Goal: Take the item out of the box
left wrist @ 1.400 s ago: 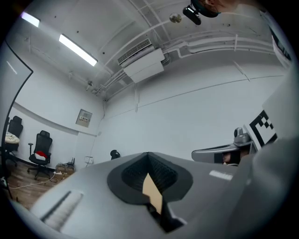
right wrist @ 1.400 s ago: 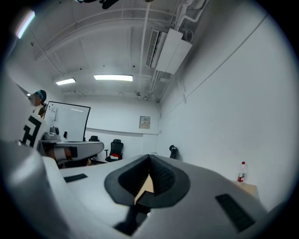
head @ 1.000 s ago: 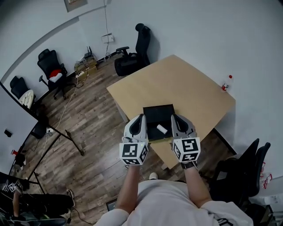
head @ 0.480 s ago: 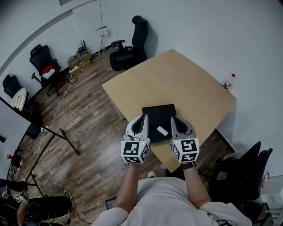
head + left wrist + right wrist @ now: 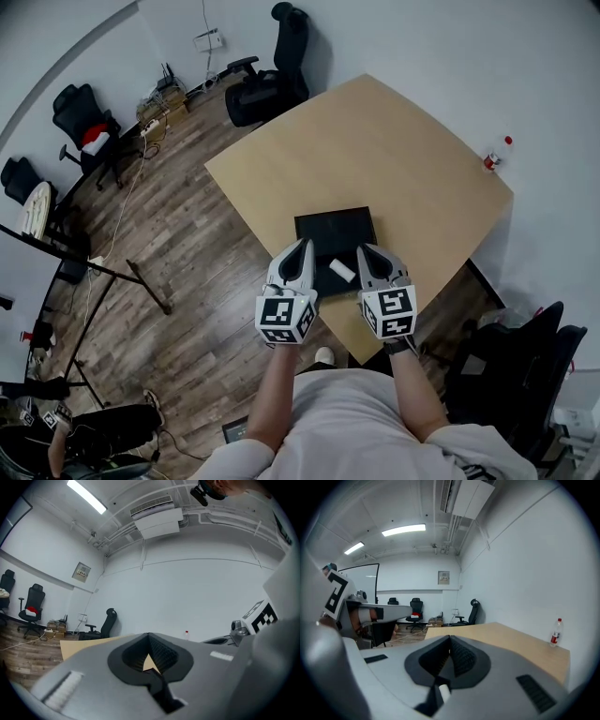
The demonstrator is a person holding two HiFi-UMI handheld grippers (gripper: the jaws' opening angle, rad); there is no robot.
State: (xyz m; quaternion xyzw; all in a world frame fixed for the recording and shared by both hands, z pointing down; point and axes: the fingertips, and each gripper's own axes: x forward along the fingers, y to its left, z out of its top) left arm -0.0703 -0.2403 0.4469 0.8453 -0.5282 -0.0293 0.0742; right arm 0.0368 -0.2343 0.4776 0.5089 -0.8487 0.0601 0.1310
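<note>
A flat black open box (image 5: 335,228) lies on the light wooden table (image 5: 394,150) near its front edge. A small white roll-shaped item (image 5: 341,270) rests in the box's near part. My left gripper (image 5: 303,247) hovers at the box's near left corner, shut with nothing in it. My right gripper (image 5: 362,250) hovers at the near right corner, also shut and empty. The white item lies between the two tips, touched by neither. In the left gripper view the jaws (image 5: 149,638) meet; in the right gripper view the jaws (image 5: 450,640) meet too.
A small bottle with a red cap (image 5: 498,155) stands at the table's far right edge, also seen as the bottle (image 5: 555,632). Black office chairs (image 5: 279,56) stand beyond the table, another chair (image 5: 525,366) at the right. Wooden floor (image 5: 178,244) lies to the left.
The head view has shifted slightly, so the table sits a bit differently in it. Both grippers keep their place over the box's near edge, still shut.
</note>
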